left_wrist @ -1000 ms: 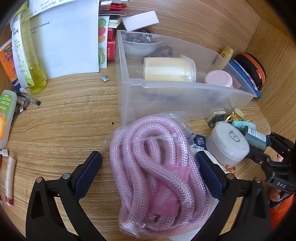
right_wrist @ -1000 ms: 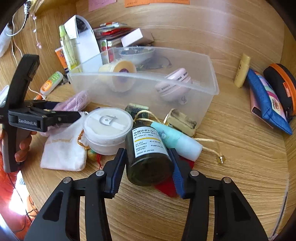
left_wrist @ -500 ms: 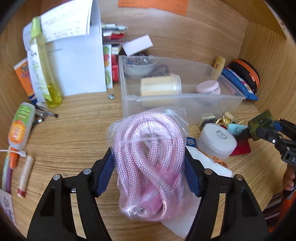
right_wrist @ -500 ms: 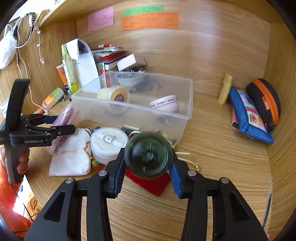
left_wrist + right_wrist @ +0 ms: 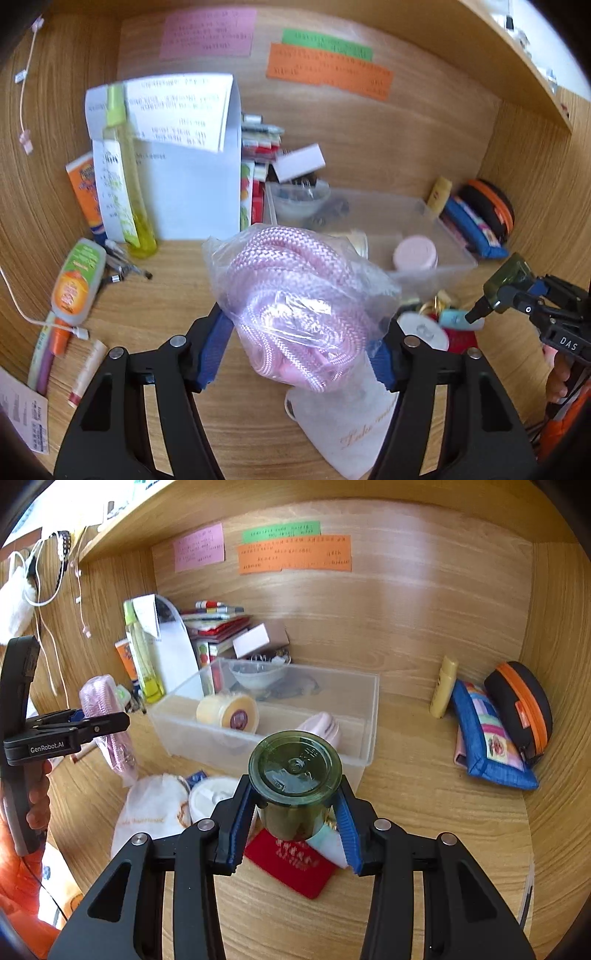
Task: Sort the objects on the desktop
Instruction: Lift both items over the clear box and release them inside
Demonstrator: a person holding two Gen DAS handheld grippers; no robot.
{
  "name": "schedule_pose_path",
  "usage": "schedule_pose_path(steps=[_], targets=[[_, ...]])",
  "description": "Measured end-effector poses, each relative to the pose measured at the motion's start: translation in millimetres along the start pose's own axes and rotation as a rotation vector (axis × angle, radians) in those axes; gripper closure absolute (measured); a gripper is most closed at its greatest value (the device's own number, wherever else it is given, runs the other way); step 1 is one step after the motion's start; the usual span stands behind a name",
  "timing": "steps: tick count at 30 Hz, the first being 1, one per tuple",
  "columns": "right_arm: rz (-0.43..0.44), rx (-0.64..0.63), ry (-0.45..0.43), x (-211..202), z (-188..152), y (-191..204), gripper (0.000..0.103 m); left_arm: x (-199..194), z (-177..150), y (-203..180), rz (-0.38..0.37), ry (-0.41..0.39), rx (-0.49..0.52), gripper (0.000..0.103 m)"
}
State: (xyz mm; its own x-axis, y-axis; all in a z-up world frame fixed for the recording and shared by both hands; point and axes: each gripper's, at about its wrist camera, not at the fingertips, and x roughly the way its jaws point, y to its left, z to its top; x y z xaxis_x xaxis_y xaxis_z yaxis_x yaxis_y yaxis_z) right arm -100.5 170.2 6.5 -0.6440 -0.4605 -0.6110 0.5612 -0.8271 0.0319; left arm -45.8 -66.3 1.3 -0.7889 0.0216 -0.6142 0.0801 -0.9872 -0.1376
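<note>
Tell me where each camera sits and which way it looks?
Left wrist: rides on the left hand-held gripper, looking forward and down along its fingers at the bagged rope they squeeze; the person's right hand shows at the right edge.
Right wrist: rides on the right hand-held gripper, looking along its fingers at the green bottle they grip; the left hand shows.
Both see the clear bin, the wall notes, and the other gripper.

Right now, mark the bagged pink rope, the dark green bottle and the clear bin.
bagged pink rope (image 5: 295,295), left wrist view, middle of coil.
dark green bottle (image 5: 295,766), right wrist view, its base.
clear bin (image 5: 365,716), right wrist view, right wall.
</note>
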Motion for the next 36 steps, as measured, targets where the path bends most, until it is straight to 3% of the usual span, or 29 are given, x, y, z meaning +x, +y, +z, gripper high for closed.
schedule_pose_path(steps=[10, 20, 28, 36], targets=[[-0.006, 0.034, -0.083, -4, 28, -10, 0.064, -9, 36, -3, -0.009, -0.096, -0.008, 0.039], [-0.019, 0.040, -0.116, 8, 56, -20, 0.064, 19, 69, -13, -0.013, -0.084, 0.010, 0.039], [0.031, 0.056, -0.083, 35, 67, -18, 0.064, 56, 77, -23, 0.013, -0.030, 0.052, 0.039], [0.095, 0.014, 0.012, 83, 72, 6, 0.064, 88, 83, -38, 0.026, 0.022, 0.101, 0.039]])
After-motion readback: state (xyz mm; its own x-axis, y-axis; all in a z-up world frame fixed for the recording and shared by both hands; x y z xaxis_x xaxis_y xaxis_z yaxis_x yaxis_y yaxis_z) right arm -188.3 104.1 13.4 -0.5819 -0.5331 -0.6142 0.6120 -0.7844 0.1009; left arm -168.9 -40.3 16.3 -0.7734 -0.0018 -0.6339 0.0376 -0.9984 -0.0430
